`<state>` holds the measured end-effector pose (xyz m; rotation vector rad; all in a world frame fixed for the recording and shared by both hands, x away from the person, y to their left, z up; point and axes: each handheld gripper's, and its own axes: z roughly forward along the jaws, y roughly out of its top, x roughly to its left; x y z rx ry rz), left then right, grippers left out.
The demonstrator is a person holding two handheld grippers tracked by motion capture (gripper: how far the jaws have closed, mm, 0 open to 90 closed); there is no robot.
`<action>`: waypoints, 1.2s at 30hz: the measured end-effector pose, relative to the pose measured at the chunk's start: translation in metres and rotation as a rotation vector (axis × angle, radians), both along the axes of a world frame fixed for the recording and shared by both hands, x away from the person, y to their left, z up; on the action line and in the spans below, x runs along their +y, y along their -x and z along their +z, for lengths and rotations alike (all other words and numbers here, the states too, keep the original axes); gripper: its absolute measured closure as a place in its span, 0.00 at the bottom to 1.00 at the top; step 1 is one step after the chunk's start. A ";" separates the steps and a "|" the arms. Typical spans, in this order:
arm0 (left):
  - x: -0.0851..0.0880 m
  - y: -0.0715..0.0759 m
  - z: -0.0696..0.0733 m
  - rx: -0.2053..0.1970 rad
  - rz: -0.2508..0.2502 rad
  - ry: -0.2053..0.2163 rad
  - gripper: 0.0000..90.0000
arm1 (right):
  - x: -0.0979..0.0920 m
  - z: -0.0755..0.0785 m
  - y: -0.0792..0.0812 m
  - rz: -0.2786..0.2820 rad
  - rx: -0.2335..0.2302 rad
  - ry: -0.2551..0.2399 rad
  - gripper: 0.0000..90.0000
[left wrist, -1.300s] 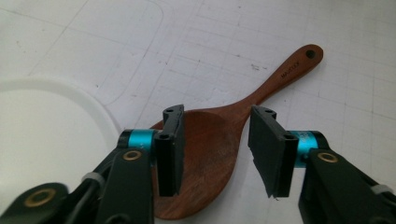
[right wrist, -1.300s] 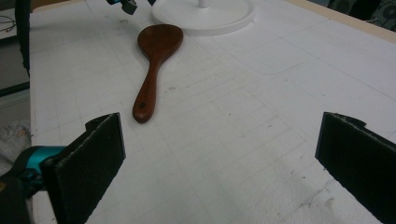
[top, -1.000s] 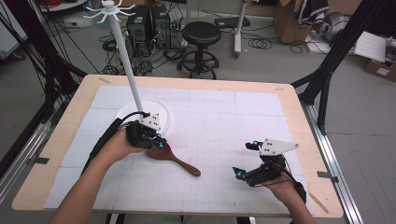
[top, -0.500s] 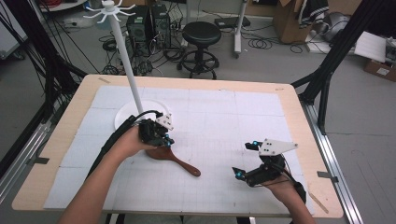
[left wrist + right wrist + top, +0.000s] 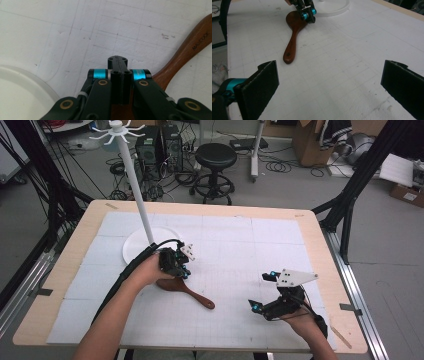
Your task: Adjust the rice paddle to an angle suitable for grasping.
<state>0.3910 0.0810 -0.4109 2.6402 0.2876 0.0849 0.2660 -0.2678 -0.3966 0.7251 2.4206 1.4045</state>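
A brown wooden spoon (image 5: 186,291) lies flat on the white mat, its bowl to the left and its handle pointing right and toward me. My left gripper (image 5: 184,271) hovers at the far edge of the bowl, pointing down. In the left gripper view its jaws (image 5: 117,61) are pressed together with nothing between them, and the spoon's handle (image 5: 190,50) runs off to the right. My right gripper (image 5: 262,291) rests near the front right of the table. Its jaws (image 5: 332,87) stand wide open around bare mat, facing the spoon (image 5: 293,40) and the left gripper (image 5: 308,15).
A white stand has a round base (image 5: 137,245) and a tall pole (image 5: 137,195) topped with hooks, just left of and behind the left gripper. The base's rim (image 5: 20,95) lies close to the left jaws. The wooden table edge (image 5: 325,270) frames the mat.
My left hand has moved right and slightly down, from beside the stand's base to the far edge of the spoon's bowl. The right hand has stayed put.
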 end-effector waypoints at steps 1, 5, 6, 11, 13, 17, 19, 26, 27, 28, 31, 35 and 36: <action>-0.001 -0.001 0.000 0.001 -0.003 -0.008 1.00 | 0.000 0.000 0.000 0.001 0.001 0.001 0.01; -0.003 -0.002 -0.001 -0.003 -0.004 -0.031 1.00 | 0.001 0.000 0.000 0.003 0.002 0.004 0.01; -0.004 -0.003 -0.002 -0.002 -0.008 -0.040 1.00 | 0.001 0.000 0.000 0.004 0.003 0.003 0.01; -0.004 -0.005 -0.007 0.008 -0.005 -0.074 1.00 | 0.001 -0.001 0.000 0.004 0.006 0.005 0.01; -0.004 -0.005 -0.008 0.022 -0.004 -0.075 1.00 | 0.001 -0.001 0.000 0.004 0.003 0.006 0.01; -0.001 -0.003 -0.008 0.045 -0.009 -0.102 1.00 | 0.000 -0.001 0.000 0.001 0.006 0.005 0.01; 0.001 -0.001 -0.007 0.053 -0.004 -0.114 1.00 | 0.000 -0.001 0.000 0.002 0.006 0.006 0.01; 0.008 0.008 -0.005 0.071 -0.019 -0.156 1.00 | 0.001 -0.001 0.001 0.001 0.004 0.007 0.01; 0.010 0.010 -0.004 0.077 -0.017 -0.159 1.00 | 0.001 -0.001 0.001 0.003 0.005 0.005 0.01; 0.011 0.011 -0.004 0.079 -0.017 -0.158 1.00 | 0.001 -0.001 0.001 0.003 0.005 0.005 0.01; 0.019 0.015 -0.005 0.090 -0.011 -0.152 1.00 | 0.001 -0.001 0.001 0.004 0.005 0.004 0.01; 0.028 0.024 -0.005 0.085 -0.014 -0.153 1.00 | 0.001 -0.001 0.001 0.006 0.007 0.008 0.01; 0.030 0.026 -0.005 0.085 -0.015 -0.152 1.00 | 0.001 -0.001 0.001 0.006 0.006 0.009 0.01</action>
